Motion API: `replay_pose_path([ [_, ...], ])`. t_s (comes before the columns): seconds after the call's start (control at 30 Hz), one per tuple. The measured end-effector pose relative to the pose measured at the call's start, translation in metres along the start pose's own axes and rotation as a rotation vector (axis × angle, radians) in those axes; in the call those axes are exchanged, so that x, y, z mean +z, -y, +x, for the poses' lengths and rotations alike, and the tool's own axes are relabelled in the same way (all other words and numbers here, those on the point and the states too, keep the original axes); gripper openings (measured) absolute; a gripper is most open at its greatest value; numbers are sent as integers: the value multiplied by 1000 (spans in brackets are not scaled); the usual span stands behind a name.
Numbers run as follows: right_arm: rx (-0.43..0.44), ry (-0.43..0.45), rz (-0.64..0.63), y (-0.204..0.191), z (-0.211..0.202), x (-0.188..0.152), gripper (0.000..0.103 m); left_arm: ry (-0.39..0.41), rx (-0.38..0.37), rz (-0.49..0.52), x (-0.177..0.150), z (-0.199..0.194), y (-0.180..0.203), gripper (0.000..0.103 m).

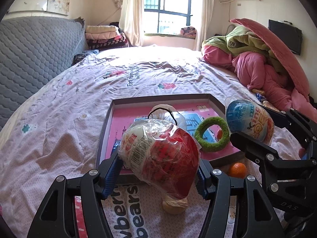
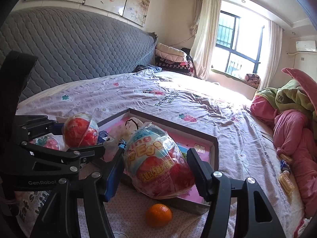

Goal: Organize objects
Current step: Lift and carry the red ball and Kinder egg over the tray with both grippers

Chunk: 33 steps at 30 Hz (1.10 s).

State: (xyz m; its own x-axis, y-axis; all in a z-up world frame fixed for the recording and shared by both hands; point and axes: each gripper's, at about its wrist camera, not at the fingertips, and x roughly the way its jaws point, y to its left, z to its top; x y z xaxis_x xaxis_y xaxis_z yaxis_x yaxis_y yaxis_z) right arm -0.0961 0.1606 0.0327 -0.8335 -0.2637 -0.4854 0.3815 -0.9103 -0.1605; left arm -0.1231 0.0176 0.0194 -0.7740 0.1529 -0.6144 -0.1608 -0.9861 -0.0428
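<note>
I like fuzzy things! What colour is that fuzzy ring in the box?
Green. The fuzzy ring shows best in the left wrist view, lying in the box.

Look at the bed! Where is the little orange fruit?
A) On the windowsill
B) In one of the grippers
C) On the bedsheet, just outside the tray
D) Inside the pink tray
C: the orange lies on the bedsheet just outside the near edge of the tray, while the left gripper and the right gripper each hold a wrapped toy egg instead.
</note>
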Motion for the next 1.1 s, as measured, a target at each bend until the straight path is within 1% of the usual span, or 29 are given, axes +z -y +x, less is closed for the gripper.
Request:
replay_pose_path([
  [0.17,-15,7,5,5,0,4,63,6,-14,-15,13,2,-9,66],
  [0.47,-7,5,10,10,8,18,63,6,-35,-28,30,10,-20,66],
  [0.77,-16,15,16,18,10,30,63,28,-25,-18,49,18,-26,66],
  [1.0,-29,33,6,24,18,45,63,49,1,-38,63,23,-43,66],
  [1.1,-25,43,7,26,24,52,63,38,17,-46,65,32,-51,66],
])
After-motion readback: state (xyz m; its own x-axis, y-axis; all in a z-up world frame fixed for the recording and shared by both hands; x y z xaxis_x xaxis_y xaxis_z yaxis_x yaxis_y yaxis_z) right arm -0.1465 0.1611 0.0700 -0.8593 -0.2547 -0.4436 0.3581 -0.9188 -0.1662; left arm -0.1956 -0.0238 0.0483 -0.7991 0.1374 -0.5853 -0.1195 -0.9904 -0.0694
